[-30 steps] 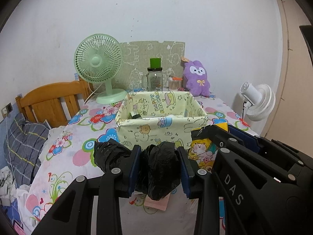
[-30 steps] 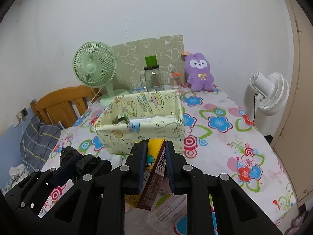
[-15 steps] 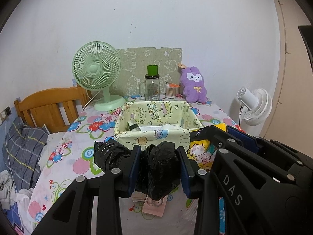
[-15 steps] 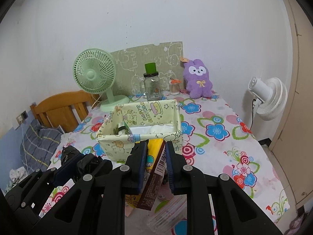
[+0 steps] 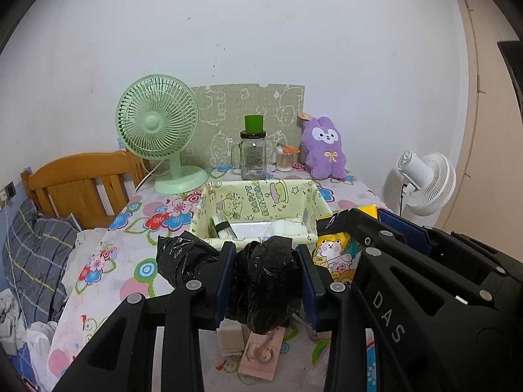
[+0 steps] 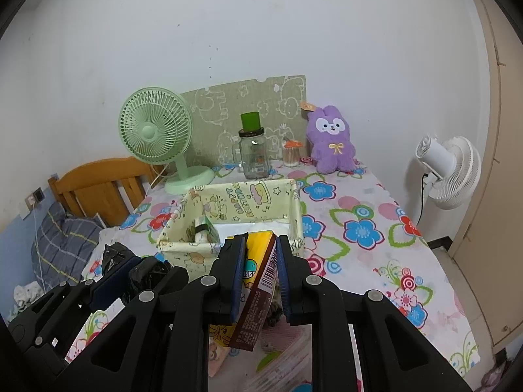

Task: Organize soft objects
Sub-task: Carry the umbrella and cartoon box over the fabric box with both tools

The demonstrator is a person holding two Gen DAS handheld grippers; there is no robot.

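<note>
We are carrying both loads toward the fabric storage box (image 5: pixel 258 196): left gripper (image 5: pixel 265 277) pinching a crumpled black plastic bag (image 5: pixel 266 281), right gripper (image 6: pixel 260 277) pinching a yellow snack packet (image 6: pixel 258 281). Next, probably, lowering them inside and letting go.

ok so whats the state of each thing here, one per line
left tool: shut on black plastic bag
right tool: shut on yellow snack packet
fabric basket: open-topped, few items inside
glass jar: upright, lidded
green fan: upright
purple plush: upright against wall
</note>
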